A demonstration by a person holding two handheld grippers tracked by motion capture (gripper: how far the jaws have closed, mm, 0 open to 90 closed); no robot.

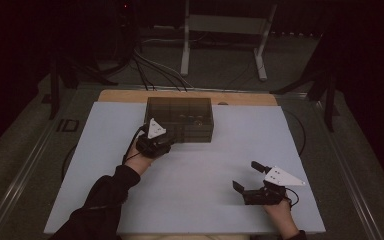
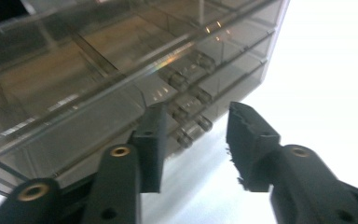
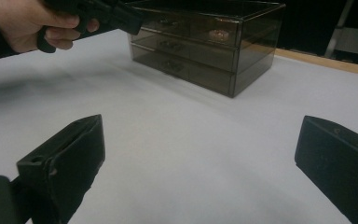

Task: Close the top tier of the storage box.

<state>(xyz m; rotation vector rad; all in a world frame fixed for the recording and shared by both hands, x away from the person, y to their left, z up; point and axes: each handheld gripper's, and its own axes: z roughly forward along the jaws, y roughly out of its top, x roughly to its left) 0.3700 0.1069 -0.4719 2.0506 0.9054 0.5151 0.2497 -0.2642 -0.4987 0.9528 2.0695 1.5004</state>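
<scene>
Left gripper (image 2: 193, 140): I see my jaws partly apart at the front of the drawer box, nothing pinched between the pads.
Knobs (image 2: 189, 135): a column of small drawer knobs sits just beyond the gap between my jaws; I cannot tell whether a pad touches one.
Drawer box (image 1: 180, 119): smoky, see-through, with stacked drawers, standing at the far middle of the white tabletop (image 1: 205, 170), its front toward me.
Left hand (image 1: 139, 159): wrapped round the gripper body at the box's near left corner, dark sleeve (image 1: 102, 200) trailing back to the near edge.
Right gripper (image 1: 244, 176): my jaws stand wide apart and empty, low over bare tabletop, well apart from the box.
Right hand (image 1: 280, 210): low at the near right edge.
Beyond the table: cables (image 1: 150, 70) and a white frame (image 1: 225, 30) on the floor.
</scene>
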